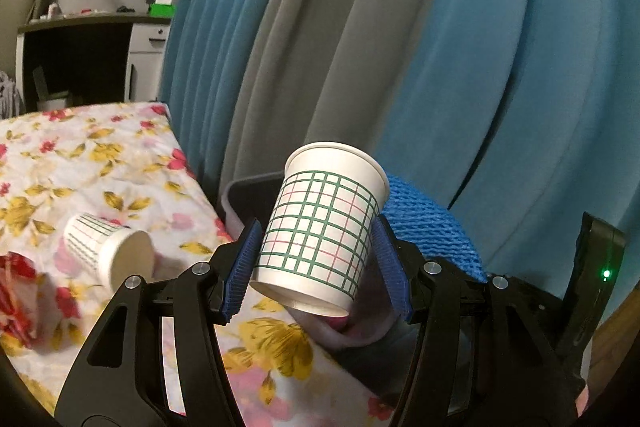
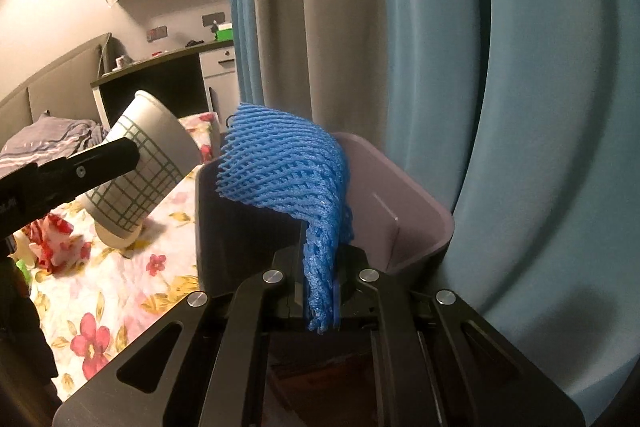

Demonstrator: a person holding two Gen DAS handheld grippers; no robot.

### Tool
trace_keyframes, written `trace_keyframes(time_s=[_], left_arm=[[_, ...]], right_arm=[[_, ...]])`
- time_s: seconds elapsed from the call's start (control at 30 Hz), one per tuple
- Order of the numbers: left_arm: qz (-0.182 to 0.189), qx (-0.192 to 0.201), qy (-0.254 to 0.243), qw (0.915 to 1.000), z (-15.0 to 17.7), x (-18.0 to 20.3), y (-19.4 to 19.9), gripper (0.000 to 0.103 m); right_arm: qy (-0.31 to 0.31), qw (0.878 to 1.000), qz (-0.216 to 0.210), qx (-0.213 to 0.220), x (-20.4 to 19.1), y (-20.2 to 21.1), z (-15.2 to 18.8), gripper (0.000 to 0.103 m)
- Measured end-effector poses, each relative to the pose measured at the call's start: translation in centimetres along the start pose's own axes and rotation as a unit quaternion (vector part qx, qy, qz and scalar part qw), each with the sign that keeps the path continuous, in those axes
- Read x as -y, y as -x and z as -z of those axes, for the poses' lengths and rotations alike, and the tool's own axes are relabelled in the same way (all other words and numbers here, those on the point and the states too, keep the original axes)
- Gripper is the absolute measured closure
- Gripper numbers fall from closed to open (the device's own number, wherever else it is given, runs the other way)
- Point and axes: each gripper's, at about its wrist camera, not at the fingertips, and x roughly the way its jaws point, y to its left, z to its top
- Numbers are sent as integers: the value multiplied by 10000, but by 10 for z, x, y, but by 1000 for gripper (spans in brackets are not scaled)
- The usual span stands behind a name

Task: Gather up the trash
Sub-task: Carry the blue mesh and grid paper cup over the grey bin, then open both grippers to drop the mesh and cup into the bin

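- Left gripper (image 1: pixel 318 259) clamps a checked paper cup (image 1: pixel 320 227), tilted, at the bed edge (image 1: pixel 208 203) beside the grey bin (image 2: pixel 420 203).
- Right gripper (image 2: pixel 320 291), jaws closed, pinches blue foam netting (image 2: pixel 288 167) above the bin's open mouth.
- A second cup (image 1: pixel 108 247) lies on the floral sheet (image 1: pixel 100 163); curtains (image 1: pixel 400 47) stand close behind the bin.

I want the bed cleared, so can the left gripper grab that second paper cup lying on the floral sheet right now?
Probably not yet: the left gripper is already clamped on a checked cup. The lying cup itself sits unobstructed.
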Motion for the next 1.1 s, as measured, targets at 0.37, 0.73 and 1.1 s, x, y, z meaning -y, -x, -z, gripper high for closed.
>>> trace_keyframes(time_s=[0.37,0.73,1.1], left_arm=[[83,-278,-11,9996,4,6,-38,47],[162,-502,41,9986,7,7,-63,47],[323,-795,345,9957,13,4,-81,46]], right_arm=[[-49,9999,-51,-135,5,-19,0,95],[-74,9997,-82,-222,7,-26,-2,94],[-149,9991,-207,-346,8,-33,0,82]])
